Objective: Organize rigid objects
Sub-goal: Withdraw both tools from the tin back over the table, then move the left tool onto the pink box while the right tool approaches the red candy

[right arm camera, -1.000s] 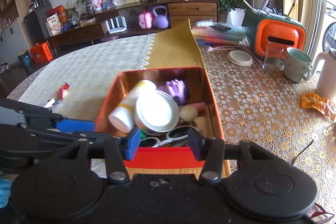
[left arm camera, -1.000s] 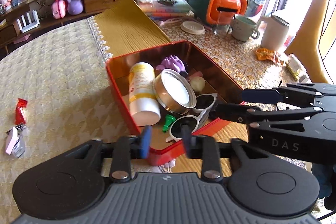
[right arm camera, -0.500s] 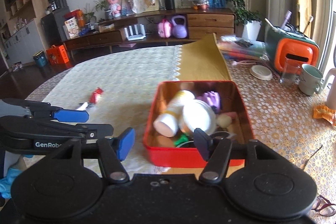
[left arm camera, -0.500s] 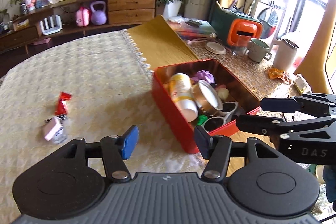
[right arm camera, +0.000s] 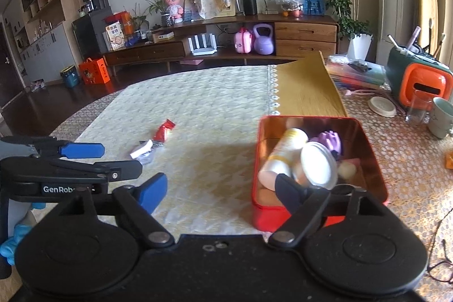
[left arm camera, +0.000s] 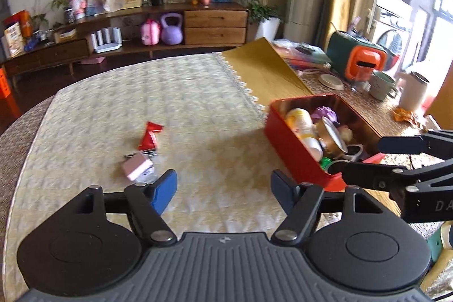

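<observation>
A red tin box [left arm camera: 294, 146] [right arm camera: 376, 160] sits on the table holding a white-and-yellow bottle [right arm camera: 280, 154], a round tin with a white lid [right arm camera: 318, 164], a purple toy [right arm camera: 329, 140] and sunglasses [left arm camera: 354, 153]. On the cream cloth lie a red wrapper [left arm camera: 150, 136] [right arm camera: 164, 130] and a small pink-and-white packet [left arm camera: 137, 167] [right arm camera: 141, 150]. My left gripper [left arm camera: 223, 193] hangs over bare cloth, its jaws opening with nothing between them. My right gripper [right arm camera: 220, 193] is back from the box's near left corner, jaws opening, empty.
At the table's right stand an orange-and-green holder [right arm camera: 419, 78], a glass [right arm camera: 417, 106], a mug [right arm camera: 441, 116], a white jug [left arm camera: 413, 91] and a round lid [right arm camera: 382, 106]. Glasses [right arm camera: 441, 265] lie at the near right. A sideboard [right arm camera: 226, 44] runs behind.
Both grippers pulled back and up from the box and swung left, jaws widening. The sunglasses that lay by the fingertips stay in the box.
</observation>
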Demonstrator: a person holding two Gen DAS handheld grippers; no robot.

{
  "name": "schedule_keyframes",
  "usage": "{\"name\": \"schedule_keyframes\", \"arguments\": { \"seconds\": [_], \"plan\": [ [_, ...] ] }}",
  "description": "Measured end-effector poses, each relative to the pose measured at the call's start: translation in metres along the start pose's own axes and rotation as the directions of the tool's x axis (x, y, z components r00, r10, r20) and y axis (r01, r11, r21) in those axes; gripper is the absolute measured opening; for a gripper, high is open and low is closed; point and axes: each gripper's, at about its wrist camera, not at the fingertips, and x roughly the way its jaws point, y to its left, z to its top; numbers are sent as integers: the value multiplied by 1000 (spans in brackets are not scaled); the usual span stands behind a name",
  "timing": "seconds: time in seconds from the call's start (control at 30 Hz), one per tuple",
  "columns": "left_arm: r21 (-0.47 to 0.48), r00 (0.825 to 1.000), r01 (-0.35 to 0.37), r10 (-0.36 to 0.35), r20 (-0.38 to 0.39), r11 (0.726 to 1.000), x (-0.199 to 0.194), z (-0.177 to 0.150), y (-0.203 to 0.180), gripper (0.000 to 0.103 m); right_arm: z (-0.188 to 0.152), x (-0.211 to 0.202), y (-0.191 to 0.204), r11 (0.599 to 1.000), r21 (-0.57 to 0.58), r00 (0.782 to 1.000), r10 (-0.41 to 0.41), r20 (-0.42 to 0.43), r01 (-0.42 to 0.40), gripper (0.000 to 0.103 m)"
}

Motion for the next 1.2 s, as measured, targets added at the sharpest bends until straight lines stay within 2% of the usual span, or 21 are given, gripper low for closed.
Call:
{"name": "schedule_keyframes", "arguments": {
  "seconds": [0.13, 0.2, 0.37, 0.43, 0.53, 0.6, 0.8, 0.97, 1.1, 1.2],
  "plan": [
    [-30, 1000, -25, 25, 7, 999, -1, -3, 19, 75, 3, 8, 8, 999, 5, 999, 35, 11, -35, 93],
    [-47, 999, -40, 40, 9, 998, 1, -5, 28, 79, 5, 12, 14, 999, 3, 999, 50, 14, -51, 95],
    [-76, 996, -94, 94, 6, 993, 11, -10, 46, 79, 11, 26, 27, 997, -31, 997, 71, 12, -71, 103],
    [-80, 993, -117, 119, 10, 990, 15, -12, 52, 80, 13, 33, 33, 995, -50, 996, 90, 4, -90, 103],
    [-69, 980, -182, 187, 70, 981, 15, -18, 55, 81, 18, 44, 40, 992, -72, 995, 100, -6, -101, 103],
    [-60, 975, -199, 204, 91, 978, 19, -20, 56, 88, 21, 54, 43, 992, -75, 995, 99, -13, -100, 103],
    [-93, 980, -188, 193, 42, 978, 42, -22, 65, 88, 35, 81, 48, 992, -76, 994, 101, -33, -103, 103],
    [-156, 983, -178, 183, 16, 972, 61, -23, 78, 88, 51, 110, 50, 990, -96, 993, 100, -56, -105, 103],
    [-203, 986, -162, 168, 12, 966, 76, -19, 88, 88, 65, 138, 50, 988, -102, 990, 106, -90, -115, 103],
    [-245, 990, -126, 139, 38, 961, 82, -15, 96, 88, 72, 160, 52, 988, -105, 988, 101, -113, -113, 103]
  ]
}}
